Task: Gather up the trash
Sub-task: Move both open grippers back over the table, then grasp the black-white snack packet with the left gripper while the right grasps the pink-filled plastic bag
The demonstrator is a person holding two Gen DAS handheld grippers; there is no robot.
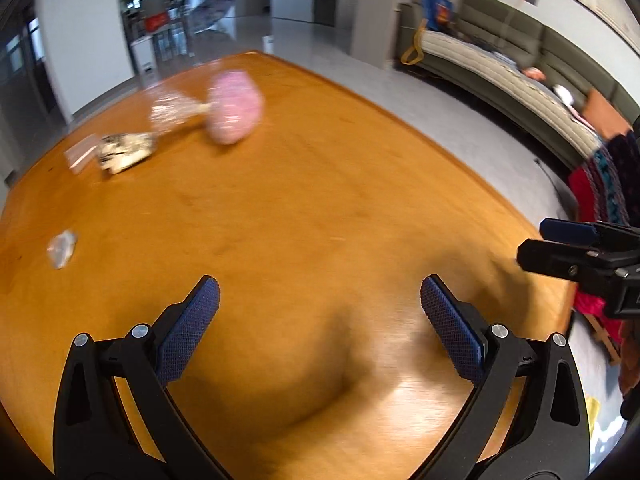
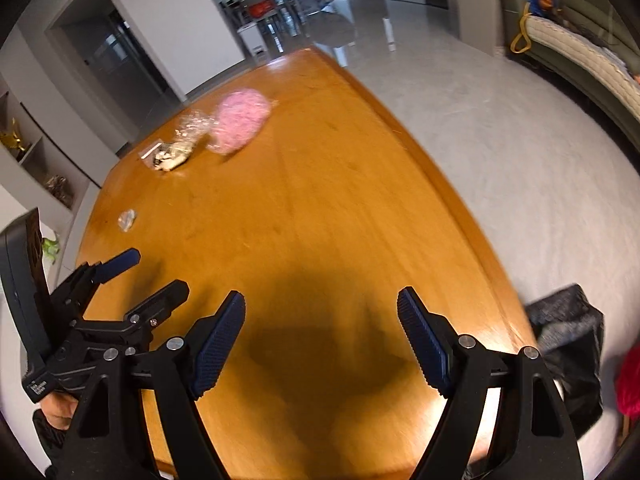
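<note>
Nearest the lens in the left wrist view, the left gripper fills the bottom of the frame, its jaws spread wide and empty above the wooden table. The right gripper at the bottom of its own view is likewise released, grasping nothing. In the upper left of the frame lies the trash: a pink bag, beside it a clear wrapper, then a crumpled packet; a small scrap sits apart at the left edge.
</note>
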